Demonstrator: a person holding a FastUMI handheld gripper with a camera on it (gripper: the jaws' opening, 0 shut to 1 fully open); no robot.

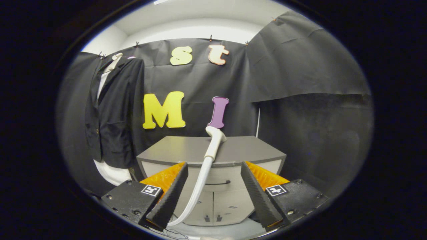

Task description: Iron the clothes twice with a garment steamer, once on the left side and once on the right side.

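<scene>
While the tool (pixel 213 193) is hovering with fingers spread apart, empty, the garment steamer (pixel 215 140) is lying at the worktop's (pixel 247 150) front edge, apparently overhanging, its hose (pixel 196 190) trailing down between the fingers; the jacket (pixel 113 110) is hanging leftward.

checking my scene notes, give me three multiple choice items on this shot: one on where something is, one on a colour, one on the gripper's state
1. Where does the steamer head rest?
A. on the cabinet top
B. on the floor
C. hooked on the jacket

2. What colour is the hanging jacket?
A. red
B. black
C. yellow

3. How is the gripper?
A. shut on the hose
B. shut on the jacket
C. open

Key: 1 A, it lies on the cabinet top; 2 B, black over a white shirt; 3 C, the fingers stand wide apart and the hose runs between them untouched.
</scene>
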